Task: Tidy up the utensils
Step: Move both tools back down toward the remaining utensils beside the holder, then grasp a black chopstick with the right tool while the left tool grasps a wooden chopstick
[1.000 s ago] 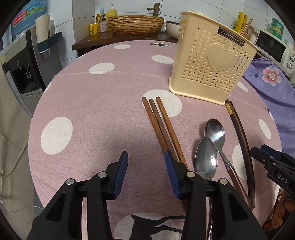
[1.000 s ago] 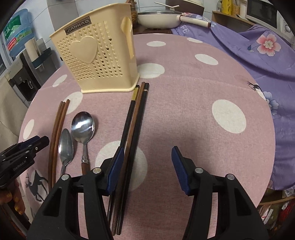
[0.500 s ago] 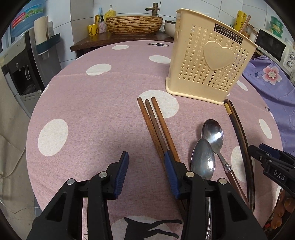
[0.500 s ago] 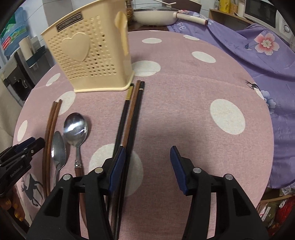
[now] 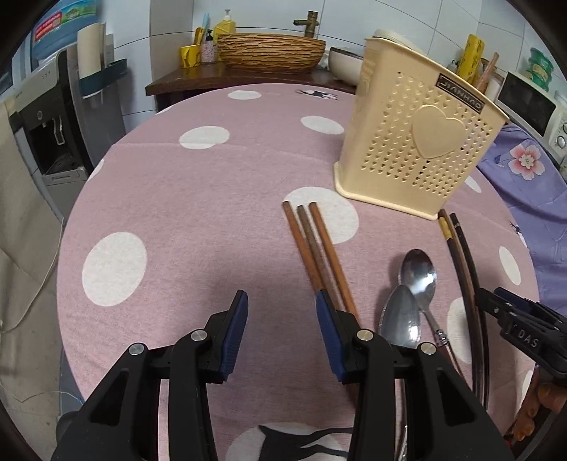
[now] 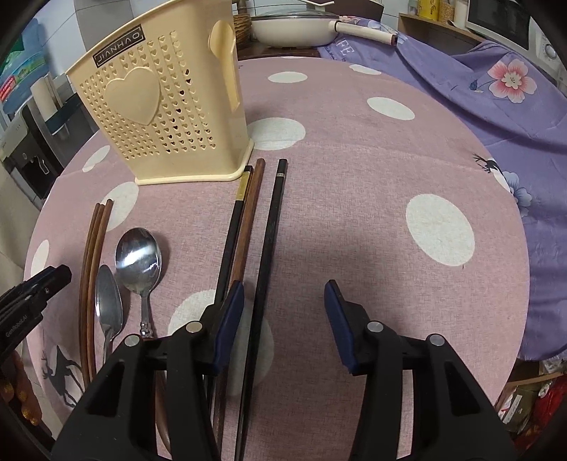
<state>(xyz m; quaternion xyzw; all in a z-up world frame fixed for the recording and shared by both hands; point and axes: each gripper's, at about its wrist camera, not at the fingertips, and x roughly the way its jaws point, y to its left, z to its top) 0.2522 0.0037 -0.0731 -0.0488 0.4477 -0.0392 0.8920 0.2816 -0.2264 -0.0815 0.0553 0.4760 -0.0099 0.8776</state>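
Observation:
A cream perforated utensil holder [image 5: 411,142] [image 6: 166,110] stands upright on the pink dotted tablecloth [image 5: 198,198]. Three brown chopsticks [image 5: 312,244] [image 6: 93,255] lie in front of it, two steel spoons [image 5: 414,283] [image 6: 136,255] beside them, then dark chopsticks [image 5: 460,262] [image 6: 248,220]. My left gripper [image 5: 281,308] is open and empty, its right finger over the brown chopsticks' near ends. My right gripper [image 6: 285,298] is open and empty; one black chopstick [image 6: 271,227] lies between its fingers, the others under its left finger.
A wooden side table with a woven basket [image 5: 271,51] and bottles stands behind the round table. A purple floral cloth [image 6: 478,88] covers the right side, with a white pan [image 6: 294,25] at the back. A water dispenser [image 5: 53,117] stands at left.
Both grippers have moved slightly forward toward the holder. One black chopstick has separated from the dark bundle and lies between the right fingers. Both grippers stay open.

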